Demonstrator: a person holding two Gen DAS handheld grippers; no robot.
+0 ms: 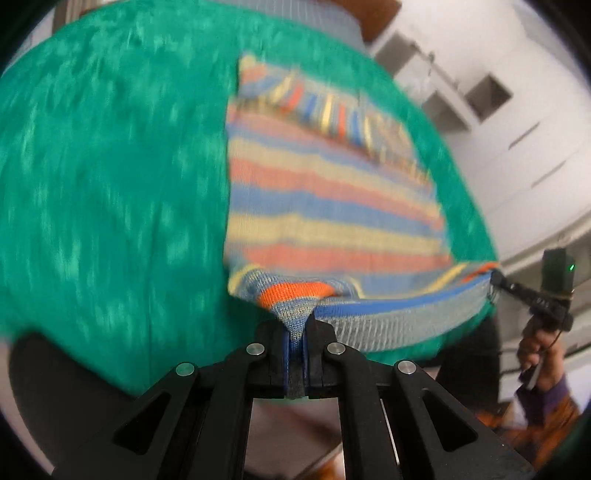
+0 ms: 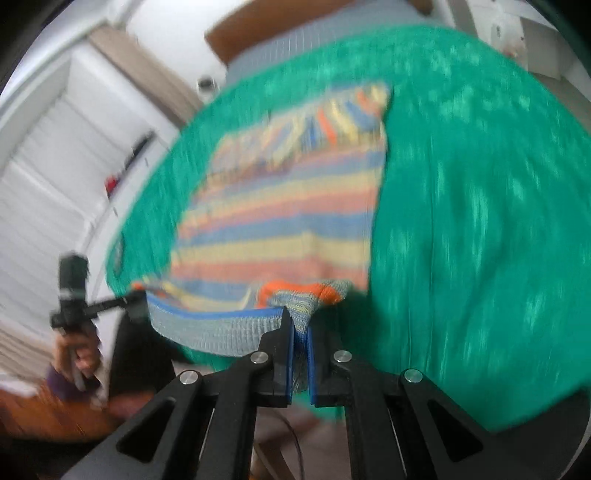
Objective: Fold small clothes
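A small striped knit garment (image 1: 332, 206), in blue, yellow, orange and pink bands, lies over a green cloth (image 1: 110, 184). My left gripper (image 1: 295, 332) is shut on one near corner of the garment's hem. My right gripper (image 2: 300, 328) is shut on the other near corner of the striped garment (image 2: 280, 221). The ribbed grey and blue hem stretches between the two grippers, lifted off the green cloth (image 2: 480, 221). Each gripper shows in the other's view: the right one (image 1: 496, 277) at the right, the left one (image 2: 136, 297) at the left. Both views are blurred by motion.
White cupboards and shelves (image 1: 487, 92) stand behind the table. A white slatted wall (image 2: 44, 184) is at the left in the right wrist view. A brown wooden edge (image 2: 236, 33) shows beyond the green cloth. The person's hands hold the gripper handles.
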